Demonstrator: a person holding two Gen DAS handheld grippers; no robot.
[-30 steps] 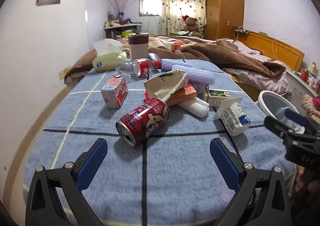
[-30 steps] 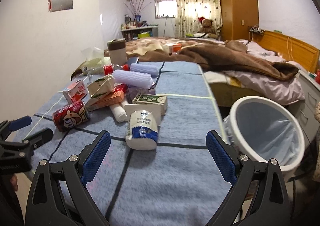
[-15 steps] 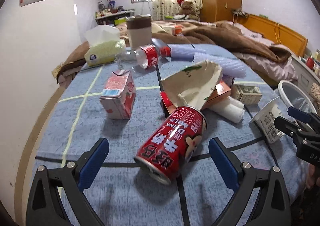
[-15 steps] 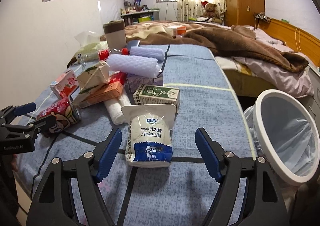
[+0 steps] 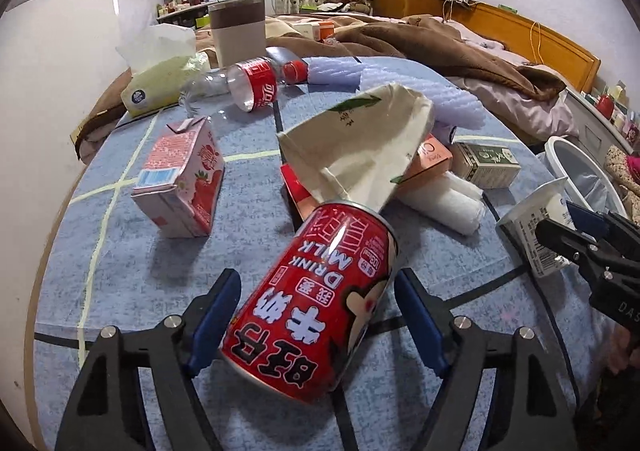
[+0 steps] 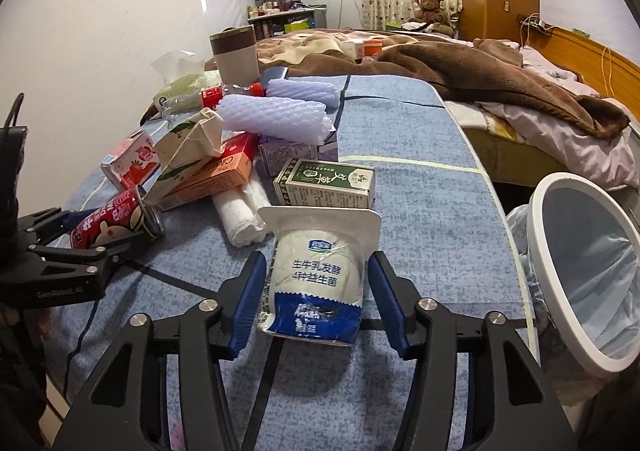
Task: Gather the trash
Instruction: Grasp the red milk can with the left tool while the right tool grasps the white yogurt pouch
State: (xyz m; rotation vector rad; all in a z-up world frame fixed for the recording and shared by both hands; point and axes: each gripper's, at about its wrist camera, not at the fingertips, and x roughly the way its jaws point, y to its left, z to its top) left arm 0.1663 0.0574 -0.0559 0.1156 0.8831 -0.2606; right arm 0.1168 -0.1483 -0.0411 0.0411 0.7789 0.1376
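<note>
A red milk-drink can [image 5: 316, 299] lies on its side on the blue table cloth [image 5: 120, 271]. My left gripper [image 5: 320, 307] is open with its blue pads on either side of the can, small gaps showing. A white and blue yogurt cup [image 6: 316, 283] lies on its side. My right gripper [image 6: 316, 299] is open around it, pads close to both sides. The white bin [image 6: 576, 283] with a clear liner stands just right of the table. The can also shows in the right wrist view [image 6: 116, 223], and the cup in the left wrist view [image 5: 536, 231].
More trash lies beyond: a pink strawberry carton [image 5: 180, 183], a crumpled paper bag [image 5: 360, 143], an orange box [image 6: 212, 179], a green box [image 6: 328, 183], white rolls [image 6: 244, 215], purple foam nets [image 6: 276, 119], a cola bottle [image 5: 256, 83], a tissue pack [image 5: 160, 79], a tumbler [image 5: 238, 31].
Both grippers moved forward and narrowed. The left one now straddles the red can; the right one now straddles the yogurt cup.
</note>
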